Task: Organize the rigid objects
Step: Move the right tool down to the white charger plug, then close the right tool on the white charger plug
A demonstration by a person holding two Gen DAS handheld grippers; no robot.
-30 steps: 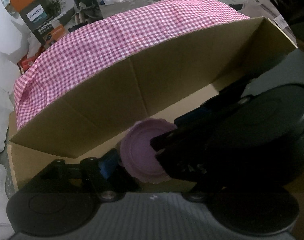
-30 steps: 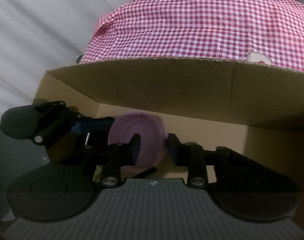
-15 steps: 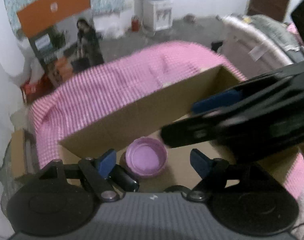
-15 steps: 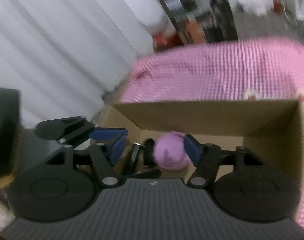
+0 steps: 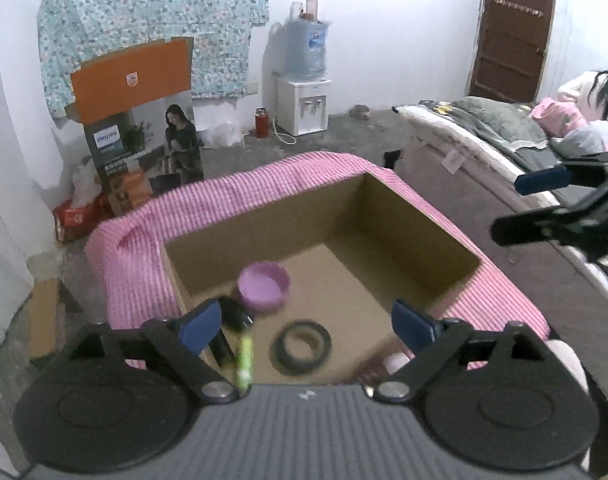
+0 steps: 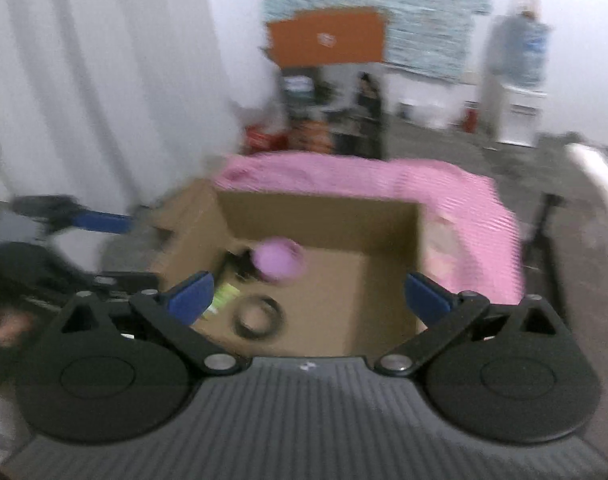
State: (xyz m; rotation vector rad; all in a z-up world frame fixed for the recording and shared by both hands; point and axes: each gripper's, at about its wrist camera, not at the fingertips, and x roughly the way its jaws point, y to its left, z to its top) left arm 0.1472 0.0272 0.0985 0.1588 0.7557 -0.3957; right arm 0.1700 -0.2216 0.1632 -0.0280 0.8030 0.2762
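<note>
Left wrist view: purple bowl (image 5: 263,292) upright on the floor of the open cardboard box (image 5: 416,216), toward the box's left wall. Just beside the bowl, on its near-left, a dark object (image 5: 235,317), too blurred to name. Nearer the camera, a small green tube (image 5: 244,356) lying on the box floor, and to its right a black tape ring (image 5: 302,346) lying flat, apart from the bowl. Box resting on a bench draped in pink checked cloth (image 5: 135,264). Left gripper (image 5: 304,326) above the near edge of the box, blue pads spread wide, nothing between them. At the right edge of this view, right gripper (image 5: 544,200) raised over the bed side, blue pad showing. Beyond the bench: orange-topped carton (image 5: 135,120), water dispenser (image 5: 304,104), brown door (image 5: 508,28), bed (image 5: 484,136) with heaped blankets. Right wrist view, heavily blurred: same bowl (image 6: 277,260) on the box floor near the far-left corner, tape ring (image 6: 257,316) closer in, green tube (image 6: 223,298) by the left pad; right gripper (image 6: 308,298) spread wide and holding nothing, high above the box.
</note>
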